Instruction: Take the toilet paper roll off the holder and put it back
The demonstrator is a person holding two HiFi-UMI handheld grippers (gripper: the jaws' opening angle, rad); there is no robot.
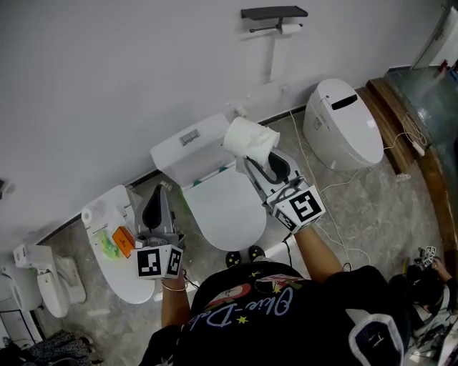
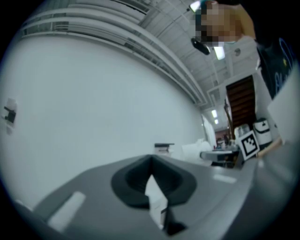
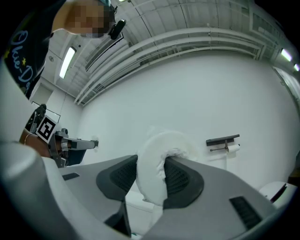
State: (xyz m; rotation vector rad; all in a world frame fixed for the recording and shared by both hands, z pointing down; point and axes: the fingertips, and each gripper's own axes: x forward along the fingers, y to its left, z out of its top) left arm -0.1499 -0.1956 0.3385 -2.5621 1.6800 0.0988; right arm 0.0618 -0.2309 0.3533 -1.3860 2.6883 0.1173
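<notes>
White toilets (image 1: pixel 342 127) along the wall (image 1: pixel 107 86) — an orange packet (image 1: pixel 122 241) on one lid

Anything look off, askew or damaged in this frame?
The toilet paper roll looks squashed out of round between the right gripper's jaws, and its edge is ragged where the pads bite in. It is off the wall holder, which counts as mid-task rather than out of place.

The white toilet paper roll (image 1: pixel 250 138) sat squeezed and dented between the right gripper's (image 1: pixel 259 156) jaws, tilted, well apart from the dark holder (image 1: pixel 274 13) mounted high on the white wall.
</notes>
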